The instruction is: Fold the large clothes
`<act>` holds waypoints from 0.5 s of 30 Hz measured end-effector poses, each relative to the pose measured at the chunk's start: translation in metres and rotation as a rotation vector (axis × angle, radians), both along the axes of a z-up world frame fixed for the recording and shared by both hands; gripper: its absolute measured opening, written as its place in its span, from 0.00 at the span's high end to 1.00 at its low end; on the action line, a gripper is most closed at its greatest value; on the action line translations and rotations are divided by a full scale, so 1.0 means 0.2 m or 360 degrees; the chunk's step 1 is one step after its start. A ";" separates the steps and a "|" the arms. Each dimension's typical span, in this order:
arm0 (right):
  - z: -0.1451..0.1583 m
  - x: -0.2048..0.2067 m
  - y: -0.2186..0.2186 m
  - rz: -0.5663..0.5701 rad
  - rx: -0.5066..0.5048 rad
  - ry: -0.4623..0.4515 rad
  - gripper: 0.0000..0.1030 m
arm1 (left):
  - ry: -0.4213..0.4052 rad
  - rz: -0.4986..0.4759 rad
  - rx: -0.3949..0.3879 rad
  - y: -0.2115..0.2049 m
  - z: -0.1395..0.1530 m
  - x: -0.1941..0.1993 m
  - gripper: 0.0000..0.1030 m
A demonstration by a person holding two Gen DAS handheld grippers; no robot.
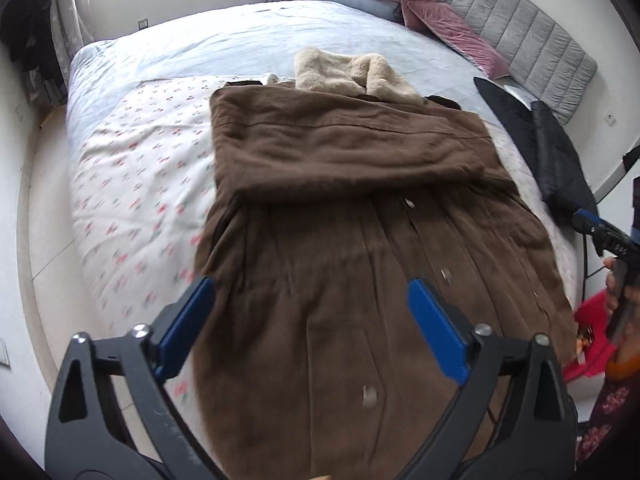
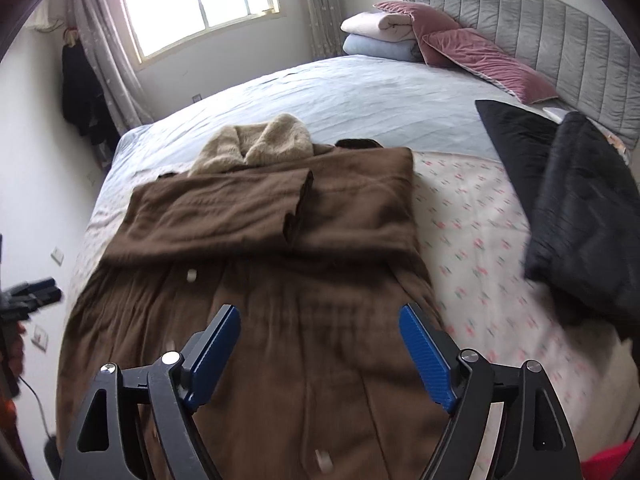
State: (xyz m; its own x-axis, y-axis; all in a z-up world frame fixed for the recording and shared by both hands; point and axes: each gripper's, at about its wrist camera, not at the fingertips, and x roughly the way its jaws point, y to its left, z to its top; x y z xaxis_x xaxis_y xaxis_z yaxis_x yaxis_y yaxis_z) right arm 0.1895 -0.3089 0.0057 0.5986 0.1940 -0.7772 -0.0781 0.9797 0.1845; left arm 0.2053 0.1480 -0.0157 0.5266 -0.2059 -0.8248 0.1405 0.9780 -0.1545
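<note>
A long brown coat (image 1: 360, 280) with a beige fleece collar (image 1: 344, 72) lies flat on the bed, buttons up, both sleeves folded across the chest. It also shows in the right wrist view (image 2: 280, 320), collar (image 2: 260, 140) at the far end. My left gripper (image 1: 312, 292) is open and empty above the coat's lower half. My right gripper (image 2: 320, 320) is open and empty above the coat's skirt. The right gripper also shows at the right edge of the left wrist view (image 1: 600, 232); the left one shows at the left edge of the right wrist view (image 2: 36, 288).
The bed (image 1: 140, 160) has a floral sheet and a pale blue cover (image 2: 380, 92). Black garments (image 2: 580, 208) lie on its right side. Pink pillows (image 2: 480, 56) and folded blankets (image 2: 380, 36) sit by the grey headboard (image 2: 560, 32). A red item (image 1: 592, 340) lies on the floor.
</note>
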 end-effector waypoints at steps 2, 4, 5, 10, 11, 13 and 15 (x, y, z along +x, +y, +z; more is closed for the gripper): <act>0.00 -0.10 -0.05 -0.0002 0.0004 0.0010 0.17 | 0.0007 -0.0002 -0.0007 0.03 0.02 -0.10 0.03; -0.02 -0.19 -0.10 0.0002 0.0007 0.0030 0.17 | 0.0045 0.0003 -0.0029 0.08 0.01 -0.19 0.03; -0.05 -0.24 -0.13 0.0000 0.0006 0.0047 0.16 | 0.0074 0.0001 -0.0048 0.10 0.00 -0.24 0.03; -0.19 -0.39 -0.26 -0.0042 -0.0013 0.0168 0.16 | 0.0222 -0.0002 -0.0066 0.17 -0.14 -0.38 0.03; -0.23 -0.42 -0.29 -0.0048 0.0016 0.0202 0.16 | 0.0258 -0.0007 -0.0073 0.19 -0.18 -0.40 0.03; -0.30 -0.47 -0.35 -0.0067 0.0092 0.0243 0.16 | 0.0327 -0.0003 -0.0115 0.20 -0.26 -0.44 0.03; -0.36 -0.52 -0.40 -0.0086 0.0170 0.0278 0.16 | 0.0398 -0.0007 -0.0194 0.22 -0.33 -0.48 0.03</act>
State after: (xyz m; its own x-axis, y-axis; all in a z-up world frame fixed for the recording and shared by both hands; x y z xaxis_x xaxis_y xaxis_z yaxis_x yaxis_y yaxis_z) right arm 0.0864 -0.3883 -0.0671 0.4686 0.2523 -0.8466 0.0162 0.9557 0.2938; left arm 0.1098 0.1921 -0.0820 0.3086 -0.3135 -0.8980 0.0873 0.9495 -0.3015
